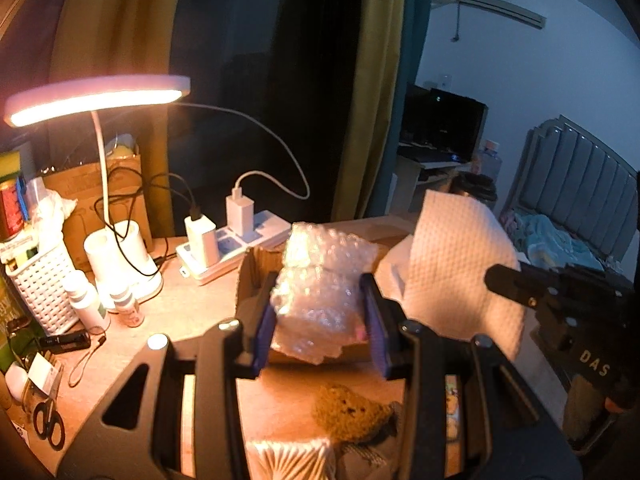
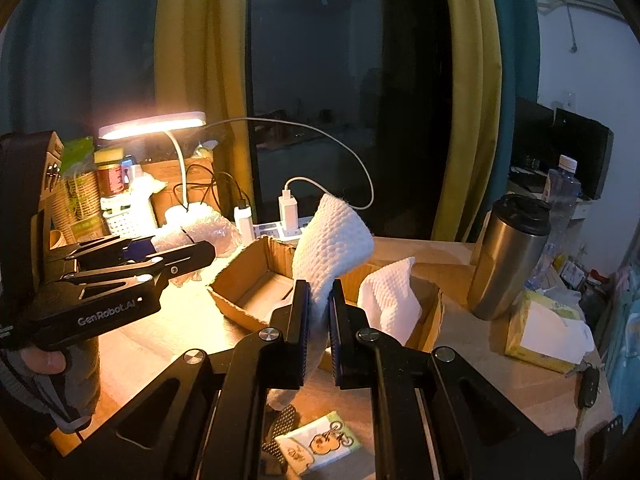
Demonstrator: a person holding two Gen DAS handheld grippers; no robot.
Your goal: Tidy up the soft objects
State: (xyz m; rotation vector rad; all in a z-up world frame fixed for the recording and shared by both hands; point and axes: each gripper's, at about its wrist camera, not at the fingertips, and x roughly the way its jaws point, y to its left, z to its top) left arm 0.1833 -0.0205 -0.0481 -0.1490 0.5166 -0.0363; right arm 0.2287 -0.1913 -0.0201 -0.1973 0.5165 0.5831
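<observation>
The left gripper (image 1: 320, 320) is clamping a wad of bubble wrap (image 1: 320, 300) above the near end of the cardboard box (image 2: 256, 284). The right gripper (image 2: 320, 320) is pinching a white paper towel (image 2: 332, 240), which is hanging raised over the same box.

Progress appears partial: 1 folded paper towel (image 2: 390, 300) is already sitting inside the box, and 2 items are being carried toward it. A brown sponge (image 1: 352, 412), a fanned white pad (image 1: 292, 456) and a small tissue pack (image 2: 316, 444) are lying on the tabletop (image 2: 500, 360), likely still to be sorted.

The left wrist view is showing the sponge and pad; the right wrist view is not. The right wrist view alone is showing the box interior, a steel tumbler (image 2: 508, 256) and a yellow tissue box (image 2: 544, 328).
</observation>
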